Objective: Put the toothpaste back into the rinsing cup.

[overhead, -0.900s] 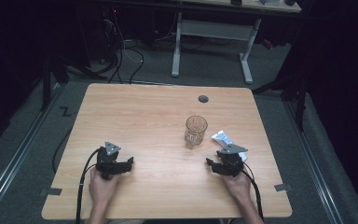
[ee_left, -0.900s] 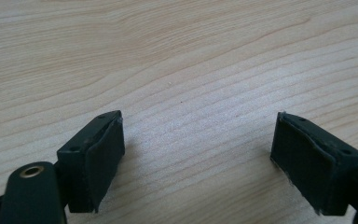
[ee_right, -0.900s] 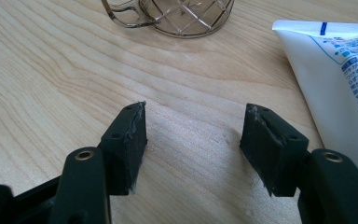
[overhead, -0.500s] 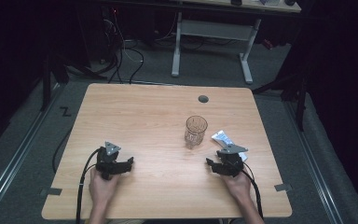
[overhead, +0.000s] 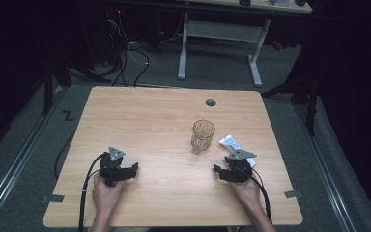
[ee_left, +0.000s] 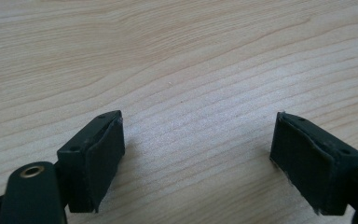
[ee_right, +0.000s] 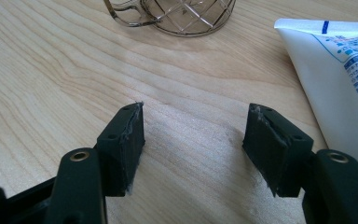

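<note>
Presently, white toothpaste tube [ee_right: 340, 79] lies flat on the tabletop [overhead: 145, 121] just right of the glass mug [overhead: 203, 135], long axis running from the mug's side toward the right tongs [ee_right: 193, 140], which sit nearest, jaws parted wide, empty. Left tongs [ee_left: 198, 154], well left of the mug: likewise gaping, empty.

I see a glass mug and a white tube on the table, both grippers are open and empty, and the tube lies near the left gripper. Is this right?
Not quite. The white tube lies near the right gripper, not the left gripper, as the high view shows. The rest holds: the glass mug stands on the table, and both grippers are open and empty.
</note>
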Motion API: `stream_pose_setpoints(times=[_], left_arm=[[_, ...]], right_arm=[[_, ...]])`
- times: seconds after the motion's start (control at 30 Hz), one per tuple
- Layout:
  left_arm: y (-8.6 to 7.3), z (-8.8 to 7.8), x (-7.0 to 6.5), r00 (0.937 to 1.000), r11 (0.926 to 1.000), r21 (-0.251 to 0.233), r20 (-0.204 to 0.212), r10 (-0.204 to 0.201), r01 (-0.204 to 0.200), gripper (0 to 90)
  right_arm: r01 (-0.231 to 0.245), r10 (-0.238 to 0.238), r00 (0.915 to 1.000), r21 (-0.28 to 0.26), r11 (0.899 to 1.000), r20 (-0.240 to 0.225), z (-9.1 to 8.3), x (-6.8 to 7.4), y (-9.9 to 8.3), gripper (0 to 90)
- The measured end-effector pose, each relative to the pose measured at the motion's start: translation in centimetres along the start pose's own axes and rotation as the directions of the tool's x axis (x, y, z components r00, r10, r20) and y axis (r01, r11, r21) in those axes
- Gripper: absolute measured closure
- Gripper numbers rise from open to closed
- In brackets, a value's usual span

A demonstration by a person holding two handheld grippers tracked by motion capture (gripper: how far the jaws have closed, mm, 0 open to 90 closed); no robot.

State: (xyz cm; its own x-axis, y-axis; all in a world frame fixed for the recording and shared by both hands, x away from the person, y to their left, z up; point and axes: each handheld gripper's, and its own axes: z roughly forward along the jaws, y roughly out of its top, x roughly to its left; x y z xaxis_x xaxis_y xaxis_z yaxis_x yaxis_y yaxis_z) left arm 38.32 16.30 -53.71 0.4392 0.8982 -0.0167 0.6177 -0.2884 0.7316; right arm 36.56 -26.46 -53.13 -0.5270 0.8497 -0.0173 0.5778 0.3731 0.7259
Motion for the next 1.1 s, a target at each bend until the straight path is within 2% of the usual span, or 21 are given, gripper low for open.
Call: stream_pose_setpoints(times=[0.3, 0.4, 0.5, 0.8, 1.1], left_arm=[[0.0, 0.0, 0.0, 1.0000, 1.0000, 0.000, 0.000, 0.000, 0.000, 17.6], [0.0, 0.0, 0.0, 1.0000, 1.0000, 0.000, 0.000, 0.000, 0.000, 17.6], [0.0, 0.0, 0.0, 1.0000, 1.0000, 0.000, 0.000, 0.000, 0.000, 17.6], [0.0, 0.0, 0.0, 1.0000, 1.0000, 0.000, 0.000, 0.000, 0.000, 17.7], [0.0, 0.0, 0.0, 1.0000, 1.0000, 0.000, 0.000, 0.000, 0.000, 17.7]], right_arm=[[-0.007, 0.007, 1.0000, 0.007, 1.000, 0.005, 0.0, 0.0, 0.1, 38.6], [-0.019, 0.019, 0.9996, 0.000, 1.000, -0.019, 0.0, 0.0, 0.1, 38.3], [-0.014, 0.014, 0.9997, -0.010, 1.000, -0.020, -0.2, 0.0, 0.1, 38.7], [-0.029, 0.028, 0.9989, -0.037, 0.999, -0.039, -1.2, -0.1, 0.1, 40.1], [-0.041, 0.040, 0.9984, -0.039, 0.998, -0.040, -2.1, -0.3, -0.4, 41.6]])
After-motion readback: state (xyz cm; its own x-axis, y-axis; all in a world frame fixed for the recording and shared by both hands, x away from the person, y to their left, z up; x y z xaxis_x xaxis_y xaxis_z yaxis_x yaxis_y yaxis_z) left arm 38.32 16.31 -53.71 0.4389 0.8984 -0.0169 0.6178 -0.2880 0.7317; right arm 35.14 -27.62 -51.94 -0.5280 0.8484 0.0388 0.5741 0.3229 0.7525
